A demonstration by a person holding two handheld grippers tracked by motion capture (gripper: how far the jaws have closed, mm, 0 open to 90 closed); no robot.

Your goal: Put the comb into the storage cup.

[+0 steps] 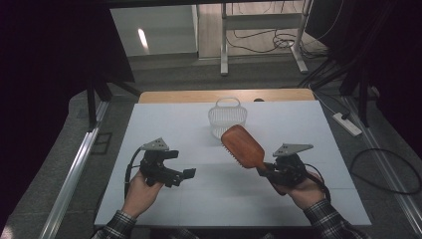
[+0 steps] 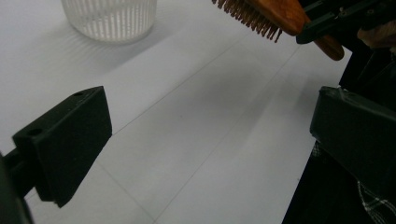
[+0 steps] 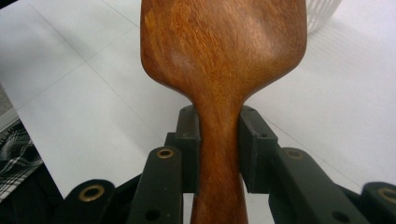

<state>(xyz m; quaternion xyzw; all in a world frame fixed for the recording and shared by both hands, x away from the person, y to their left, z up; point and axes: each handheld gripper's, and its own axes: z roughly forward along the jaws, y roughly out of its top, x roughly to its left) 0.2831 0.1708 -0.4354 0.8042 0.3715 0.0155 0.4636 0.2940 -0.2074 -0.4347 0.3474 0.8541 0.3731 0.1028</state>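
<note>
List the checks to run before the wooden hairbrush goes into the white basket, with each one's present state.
1. Grip: right tool pads clamp the wooden hairbrush at its handle neck: ok.
2. Brush clear of the table, held raised, bristles facing down: ok.
3. White basket upright, mouth open: ok.
4. Basket empty: cannot tell.
5. Left tool open, holding nothing, apart from brush and basket: ok.
6. Path from brush head to basket free of other things: ok.
</note>
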